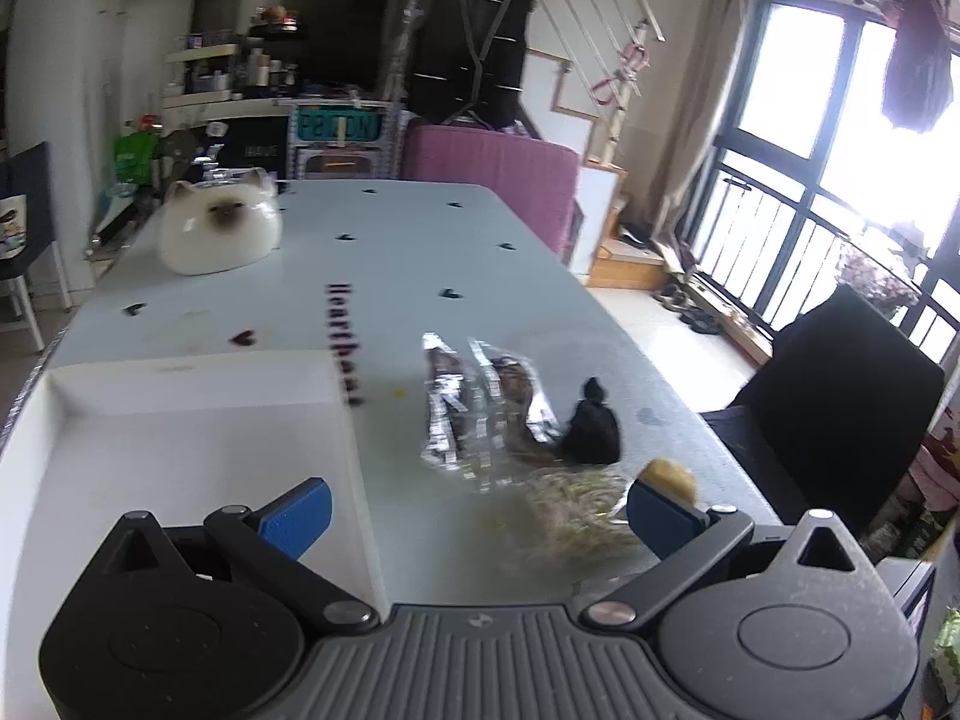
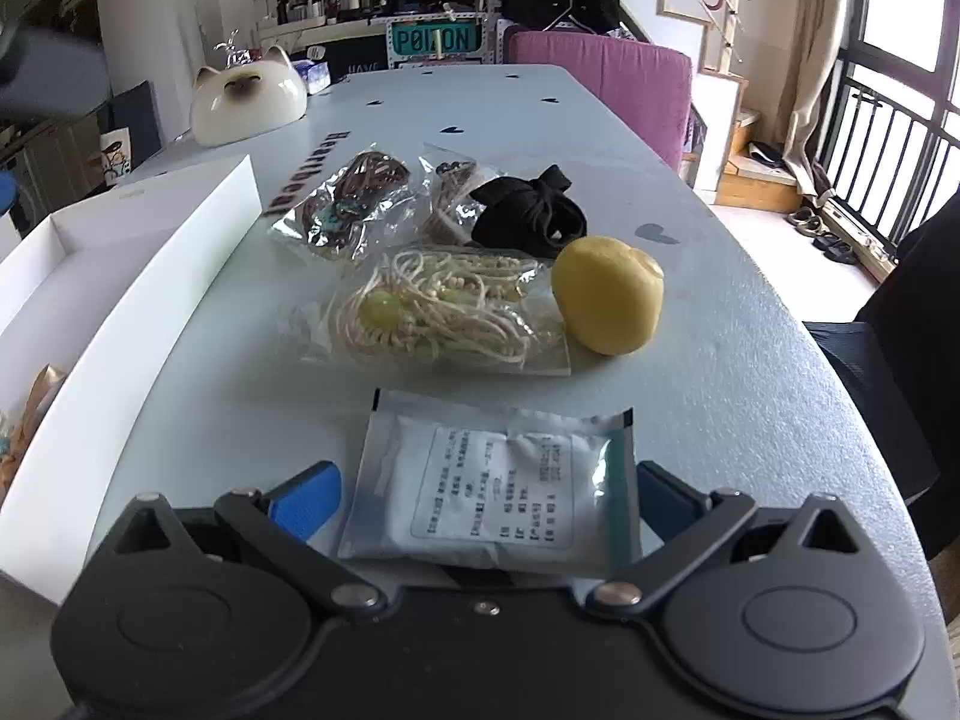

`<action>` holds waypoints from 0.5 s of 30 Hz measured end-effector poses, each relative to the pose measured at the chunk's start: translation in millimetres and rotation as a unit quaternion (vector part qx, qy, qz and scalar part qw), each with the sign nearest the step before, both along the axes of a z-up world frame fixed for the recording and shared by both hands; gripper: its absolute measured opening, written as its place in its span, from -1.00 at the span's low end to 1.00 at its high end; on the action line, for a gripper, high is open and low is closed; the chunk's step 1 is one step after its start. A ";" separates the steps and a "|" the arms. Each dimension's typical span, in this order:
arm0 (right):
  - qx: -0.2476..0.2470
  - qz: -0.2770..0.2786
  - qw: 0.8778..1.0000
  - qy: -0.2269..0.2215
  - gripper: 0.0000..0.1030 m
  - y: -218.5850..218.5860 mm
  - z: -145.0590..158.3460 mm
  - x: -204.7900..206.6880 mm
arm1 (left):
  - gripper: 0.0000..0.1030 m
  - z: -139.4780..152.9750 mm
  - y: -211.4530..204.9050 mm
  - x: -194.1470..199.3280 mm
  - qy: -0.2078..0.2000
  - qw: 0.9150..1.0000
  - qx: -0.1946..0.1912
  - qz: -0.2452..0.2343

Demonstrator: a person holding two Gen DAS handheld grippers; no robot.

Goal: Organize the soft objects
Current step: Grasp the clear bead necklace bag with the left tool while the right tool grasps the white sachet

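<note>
Sachet [image 2: 489, 489] lies between spread jaws of right gripper [image 2: 480, 504] | left gripper [image 1: 480, 507] jaws apart, empty, beside white box [image 1: 198, 420]

My left view smears the cord bag [image 1: 576, 510] — its contents are unreadable; on my right, the white box [image 2: 120, 276] is cut by the edge.

1. The box [image 2: 129, 276] lies along the table's [image 2: 750, 360] left edge.
2. The sachet [image 2: 489, 495] lies nearest the near edge.
3. The cord bag [image 2: 444, 315] lies behind it, the ball [image 2: 606, 294] just right.
4. The cat figure [image 2: 246, 99] sits at the far left corner.
</note>
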State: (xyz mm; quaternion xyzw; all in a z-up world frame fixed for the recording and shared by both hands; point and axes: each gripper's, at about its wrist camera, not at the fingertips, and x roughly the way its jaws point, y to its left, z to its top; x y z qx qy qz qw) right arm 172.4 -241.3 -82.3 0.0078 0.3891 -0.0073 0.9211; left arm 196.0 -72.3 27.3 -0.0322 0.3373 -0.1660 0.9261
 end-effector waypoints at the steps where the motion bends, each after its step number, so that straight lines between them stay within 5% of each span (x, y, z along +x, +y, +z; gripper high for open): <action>1: -0.001 -0.001 1.000 -0.002 1.00 -0.1 -0.3 -0.2 | 1.00 -0.6 -5.7 2.2 0.003 1.000 -0.003 -0.008; 8: 0.000 0.023 0.999 -0.022 0.98 -5.7 -2.2 -6.5 | 1.00 -8.2 -47.6 22.6 0.011 0.998 -0.001 -0.069; 13: 0.003 0.048 0.998 -0.034 0.86 -12.5 -2.3 -14.0 | 0.97 -18.0 -71.0 44.7 -0.026 0.987 0.000 -0.160; 15: 0.004 0.056 0.998 -0.037 0.84 -15.6 -2.0 -17.4 | 0.90 -24.4 -76.8 63.3 -0.005 0.982 -0.016 -0.187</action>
